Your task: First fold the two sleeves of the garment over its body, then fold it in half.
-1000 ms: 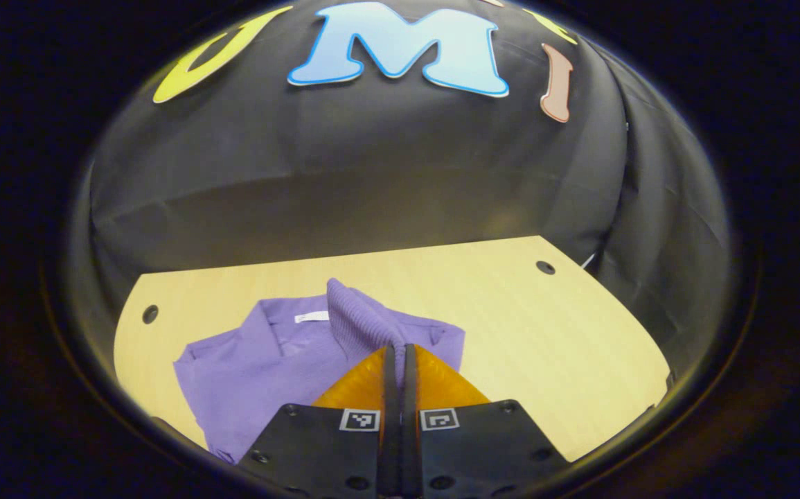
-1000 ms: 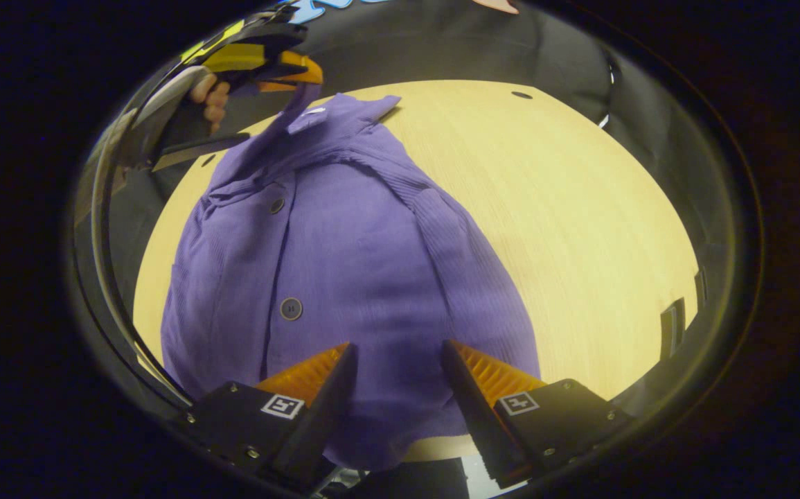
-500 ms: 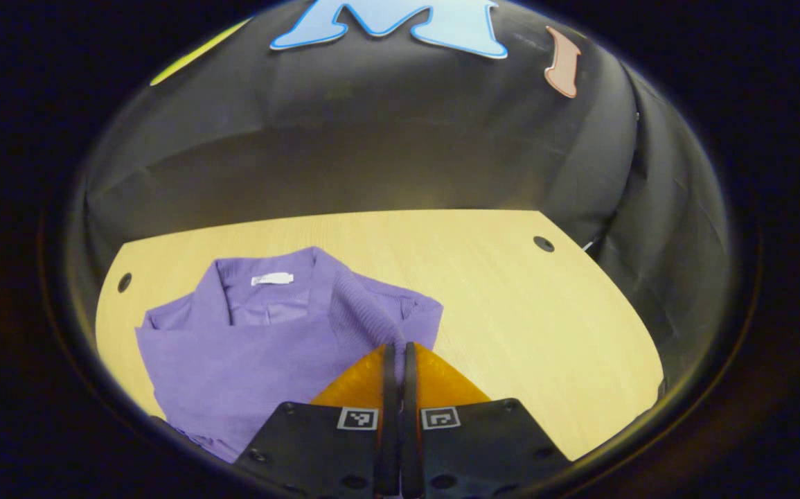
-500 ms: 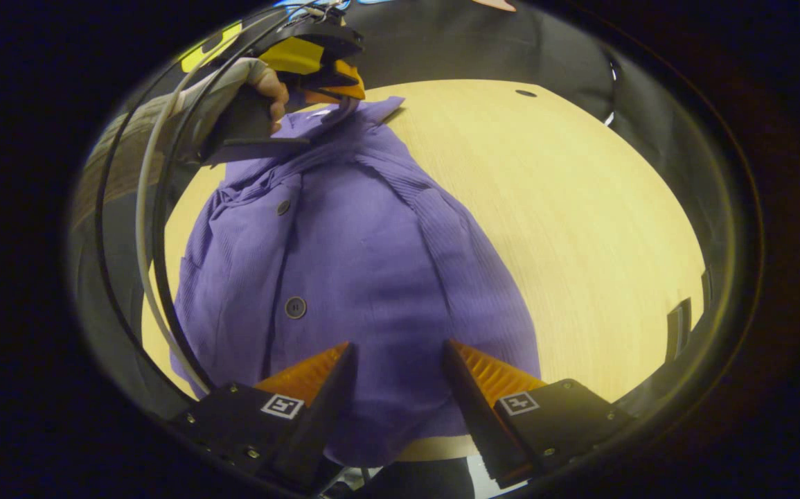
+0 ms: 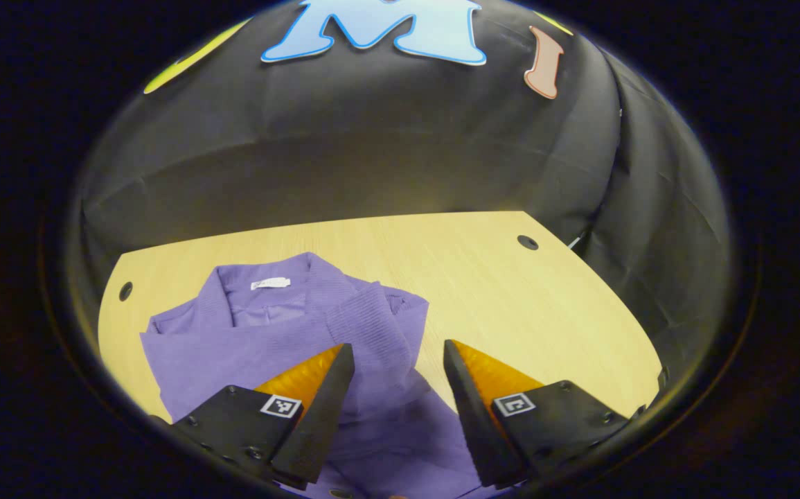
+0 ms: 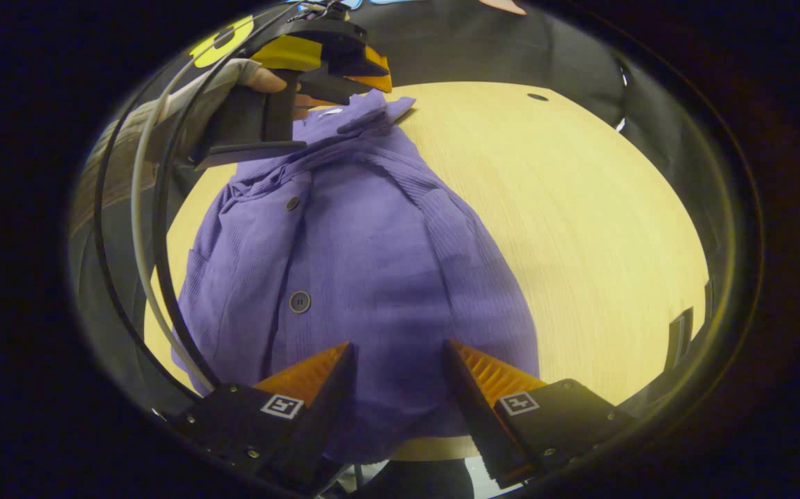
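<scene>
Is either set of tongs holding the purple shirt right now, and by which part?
Nothing is held. The left tongs stand open above the purple shirt, its sleeve lying loose; the right tongs are open too.

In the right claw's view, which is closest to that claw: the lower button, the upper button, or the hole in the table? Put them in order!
1. Lower button, just ahead of the right claw, left of middle.
2. Upper button, higher up the shirt.
3. Hole, at the table's far edge.
</scene>
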`<act>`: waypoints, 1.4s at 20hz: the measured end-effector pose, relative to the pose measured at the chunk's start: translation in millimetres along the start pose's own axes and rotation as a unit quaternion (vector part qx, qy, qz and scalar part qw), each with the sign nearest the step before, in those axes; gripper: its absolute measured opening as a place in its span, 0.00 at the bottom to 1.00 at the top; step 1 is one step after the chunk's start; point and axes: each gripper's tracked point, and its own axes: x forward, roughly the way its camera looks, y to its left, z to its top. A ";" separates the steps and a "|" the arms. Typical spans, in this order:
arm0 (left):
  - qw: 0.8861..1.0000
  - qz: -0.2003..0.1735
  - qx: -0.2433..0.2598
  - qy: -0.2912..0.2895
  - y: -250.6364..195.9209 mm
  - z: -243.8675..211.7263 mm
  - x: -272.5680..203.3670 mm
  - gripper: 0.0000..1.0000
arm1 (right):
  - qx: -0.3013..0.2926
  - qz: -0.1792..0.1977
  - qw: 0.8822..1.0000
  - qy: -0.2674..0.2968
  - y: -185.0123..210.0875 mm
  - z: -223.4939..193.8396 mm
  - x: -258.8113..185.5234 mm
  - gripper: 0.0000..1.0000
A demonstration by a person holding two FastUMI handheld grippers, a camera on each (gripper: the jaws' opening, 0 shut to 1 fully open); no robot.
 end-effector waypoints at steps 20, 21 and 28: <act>0.995 0.081 -0.046 0.016 106.7 -139.2 -202.7 0.90 | -0.074 -0.017 0.996 0.034 -5.3 6.3 0.0 0.84; 0.995 0.084 -0.051 0.021 108.4 -149.0 -210.1 0.90 | -0.078 -0.020 0.996 0.039 -5.5 4.1 0.5 0.84; 0.991 0.096 -0.066 0.067 114.1 -217.8 -253.1 0.87 | -0.114 -0.042 0.991 0.047 -6.2 -3.1 3.2 0.89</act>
